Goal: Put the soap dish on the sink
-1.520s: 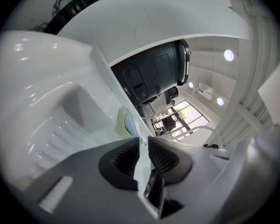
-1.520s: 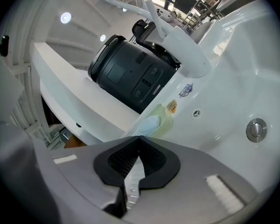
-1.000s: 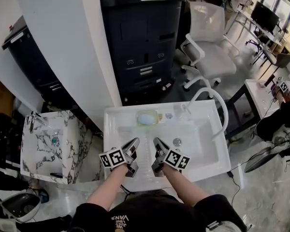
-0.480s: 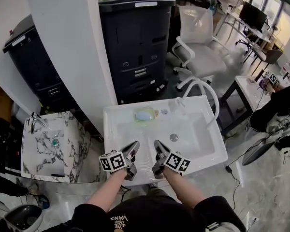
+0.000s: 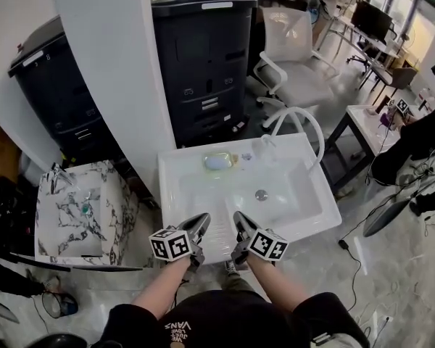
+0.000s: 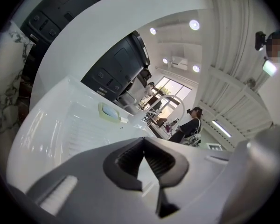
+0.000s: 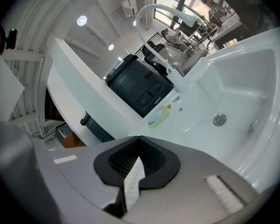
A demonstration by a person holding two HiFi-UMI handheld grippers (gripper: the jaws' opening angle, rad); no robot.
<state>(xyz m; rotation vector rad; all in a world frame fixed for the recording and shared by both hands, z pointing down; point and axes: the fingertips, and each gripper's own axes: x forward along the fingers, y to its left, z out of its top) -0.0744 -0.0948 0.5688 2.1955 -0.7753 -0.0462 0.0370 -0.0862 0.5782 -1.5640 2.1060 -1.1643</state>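
The left gripper (image 5: 200, 222) and right gripper (image 5: 240, 219) have fingers pressed together, empty, at the near rim of the glossy white sink (image 5: 192, 194). The pale green rectangular soap dish (image 5: 217, 161) sits on its back ledge

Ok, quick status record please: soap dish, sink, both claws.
soap dish: on the sink's back rim, left of the faucet, soap in it
sink: white, drain in view
left claw: shut, empty, at the near rim
right claw: shut, empty, beside the left one
task: dish looks placed
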